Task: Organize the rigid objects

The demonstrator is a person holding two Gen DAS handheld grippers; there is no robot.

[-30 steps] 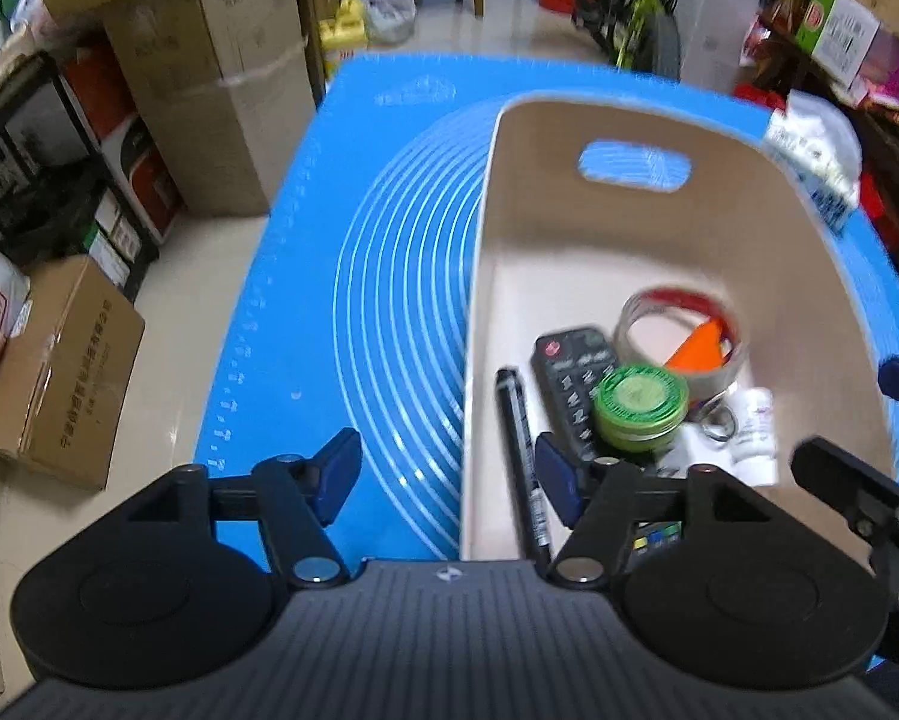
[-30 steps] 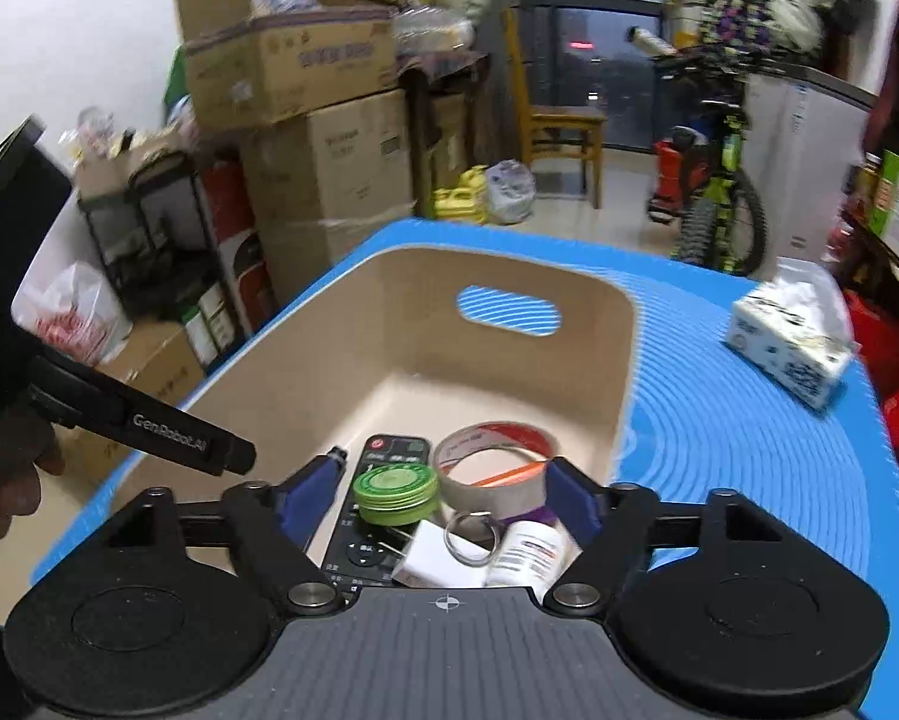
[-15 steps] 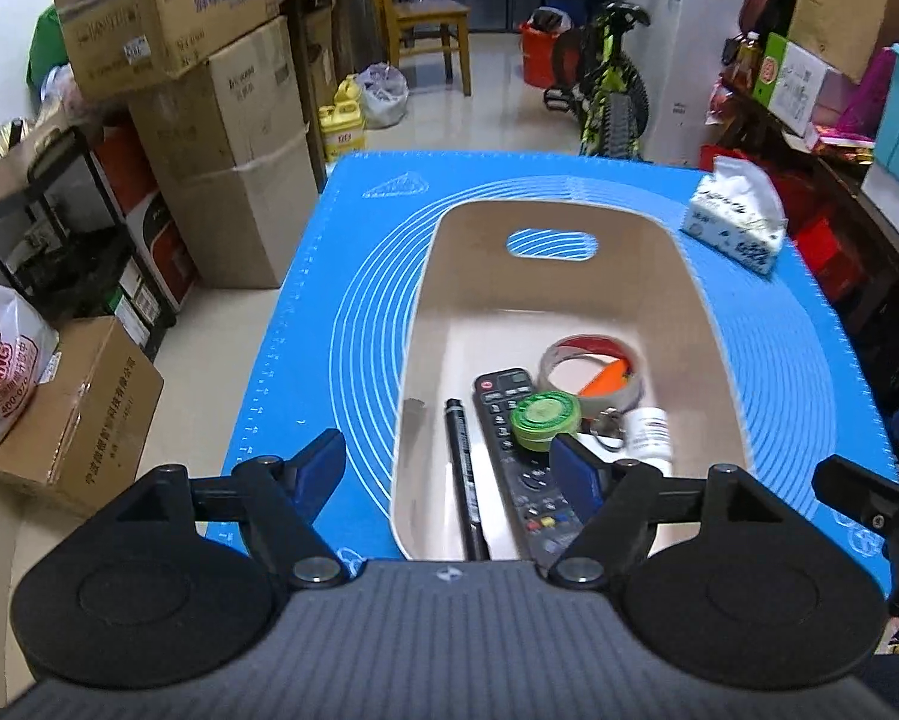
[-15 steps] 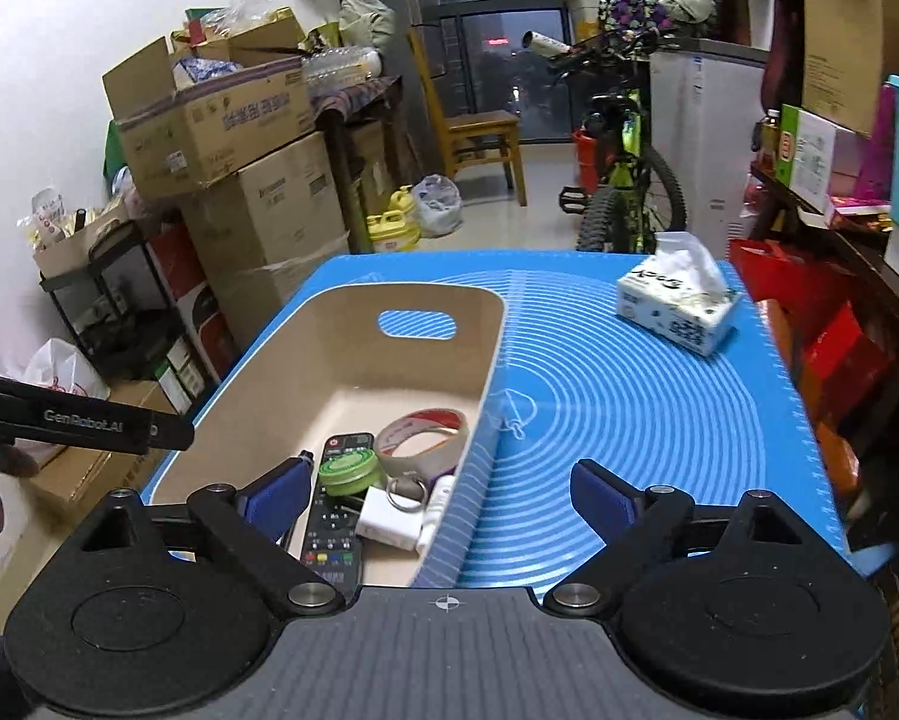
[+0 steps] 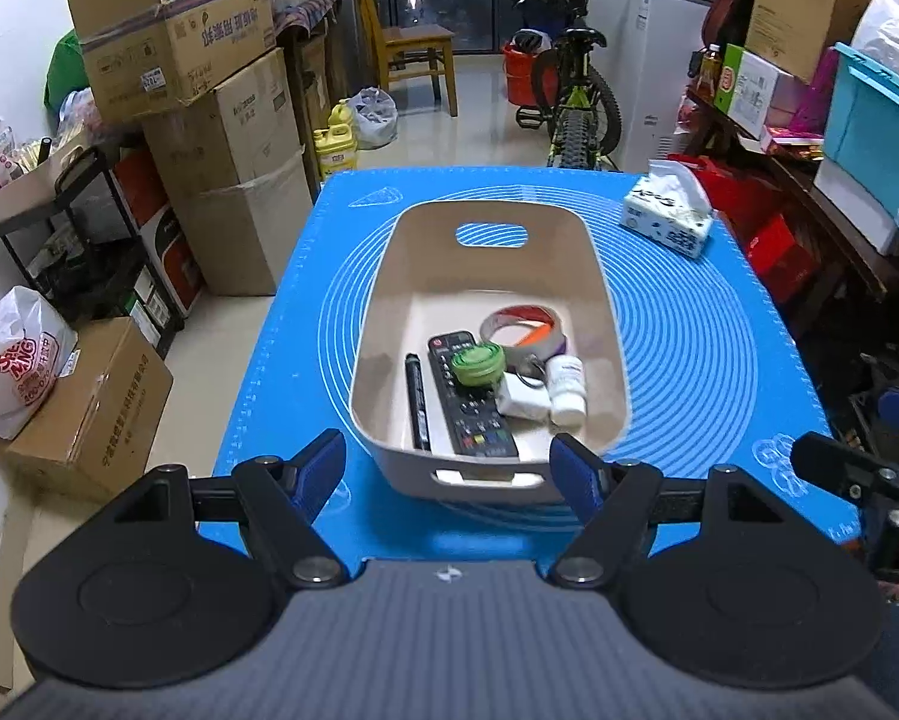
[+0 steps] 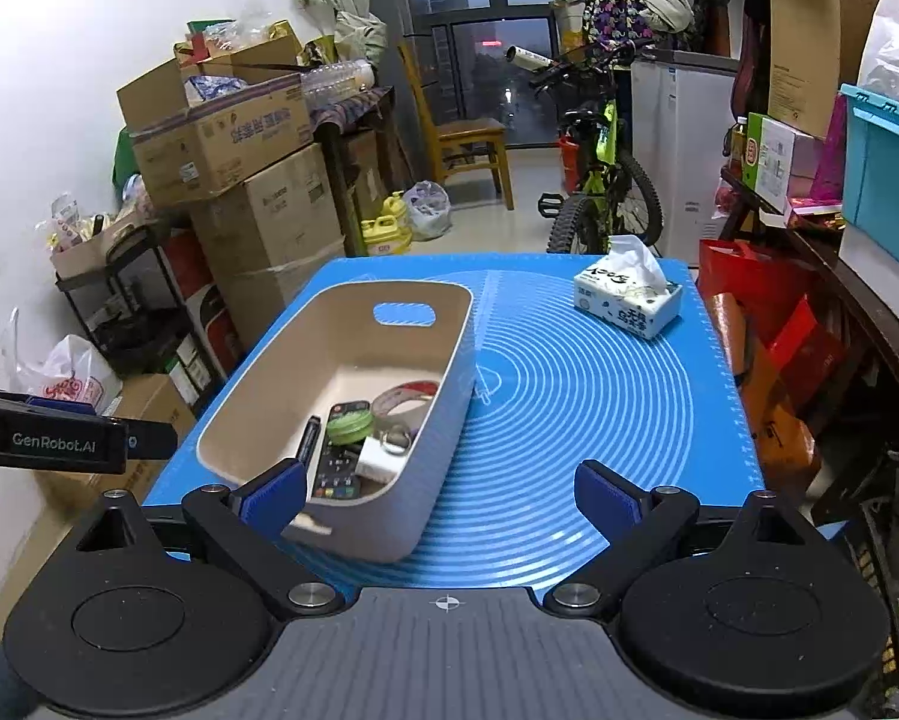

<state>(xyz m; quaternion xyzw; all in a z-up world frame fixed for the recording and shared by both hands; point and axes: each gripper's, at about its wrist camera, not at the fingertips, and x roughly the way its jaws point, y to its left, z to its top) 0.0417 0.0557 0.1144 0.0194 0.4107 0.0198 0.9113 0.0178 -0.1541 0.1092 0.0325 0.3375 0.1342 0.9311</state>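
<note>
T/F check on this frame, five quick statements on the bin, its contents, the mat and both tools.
1. The black marker lies inside the beige bin. True.
2. The tissue pack is in the bin. False: it sits on the blue mat, apart from the bin, near the far right corner.
3. The green round tin rests on the remote. True.
4. The left tool grips the marker. False: its jaws stand open with nothing between them.
5. The right tool is shut. False: its jaws are wide open and empty.
</note>
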